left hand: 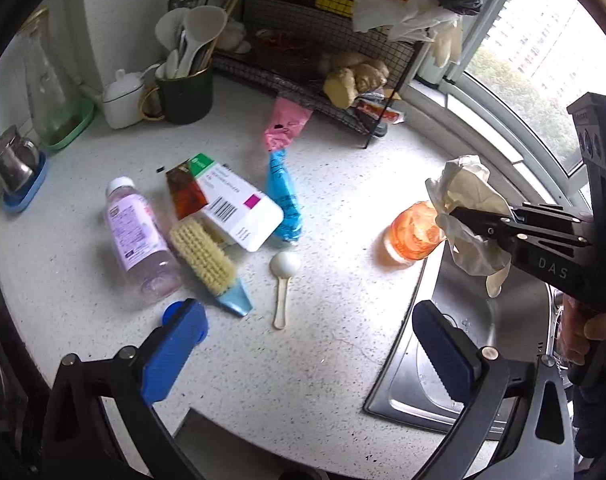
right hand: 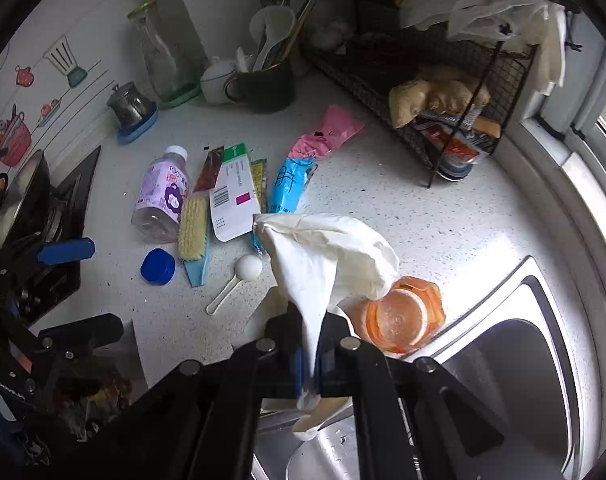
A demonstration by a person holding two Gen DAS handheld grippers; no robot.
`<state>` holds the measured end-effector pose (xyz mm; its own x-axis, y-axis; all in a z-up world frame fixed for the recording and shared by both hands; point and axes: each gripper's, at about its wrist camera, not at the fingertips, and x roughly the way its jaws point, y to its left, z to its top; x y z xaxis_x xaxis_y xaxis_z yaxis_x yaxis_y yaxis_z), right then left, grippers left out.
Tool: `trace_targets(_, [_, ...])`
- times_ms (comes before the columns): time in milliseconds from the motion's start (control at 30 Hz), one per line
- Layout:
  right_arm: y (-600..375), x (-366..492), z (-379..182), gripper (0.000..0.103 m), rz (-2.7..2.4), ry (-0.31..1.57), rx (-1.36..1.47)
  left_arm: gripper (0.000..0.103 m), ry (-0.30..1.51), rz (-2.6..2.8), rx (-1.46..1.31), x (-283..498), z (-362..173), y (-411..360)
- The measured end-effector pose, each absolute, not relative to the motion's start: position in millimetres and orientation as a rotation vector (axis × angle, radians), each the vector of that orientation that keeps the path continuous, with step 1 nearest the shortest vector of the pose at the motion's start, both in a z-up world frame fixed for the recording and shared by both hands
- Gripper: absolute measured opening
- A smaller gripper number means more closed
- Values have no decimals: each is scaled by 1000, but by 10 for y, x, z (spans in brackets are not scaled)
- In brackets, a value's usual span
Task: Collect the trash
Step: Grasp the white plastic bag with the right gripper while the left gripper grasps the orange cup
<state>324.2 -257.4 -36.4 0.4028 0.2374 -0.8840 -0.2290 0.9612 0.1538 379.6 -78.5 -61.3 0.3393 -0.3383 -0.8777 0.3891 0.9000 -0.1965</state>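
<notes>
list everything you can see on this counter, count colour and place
glove: 1, cream, pinched in the right tongs
orange cup: 1, by the sink
bottle: 1, clear with lilac label, lying on the counter's left
blue cap: 1, near the bottle
brush: 1, pale bristles, blue handle, beside the bottle
box: 1, white and green, mid-counter
wrappers: pink, blue, brown, around the box
scoop: 1, white, mid-counter
wire rack: 1, black, at the back
utensil mug: 1, dark green, back left
left tongs: open, empty
</notes>
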Motion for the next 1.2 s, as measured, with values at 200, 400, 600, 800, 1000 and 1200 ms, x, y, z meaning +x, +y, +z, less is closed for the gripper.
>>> trace_targets(200, [-2970, 3358, -372, 3, 174, 1114, 124, 103, 1136, -586, 140, 3983, -646, -1343])
trace_targets(400, [-3371, 3334, -441, 3, 52, 1115, 163, 103, 1174, -683, 239, 4159, -855, -1968])
trace_targets(600, [-3647, 3245, -566, 3, 9, 1146, 212, 102, 1209, -739, 353, 4291, -1173, -2479])
trace_targets(800, [-3797, 3241, -650, 3, -7, 1158, 242, 91, 1254, -756, 401, 4438, -1468, -2774])
trace_targets(1000, [-3869, 3253, -714, 3, 0, 1169, 253, 72, 1280, -750, 439, 4490, -1687, -2960])
trace_targets(1200, [-3907, 3286, -787, 3, 5, 1186, 260, 62, 1275, -765, 461, 4451, -1742, -3022])
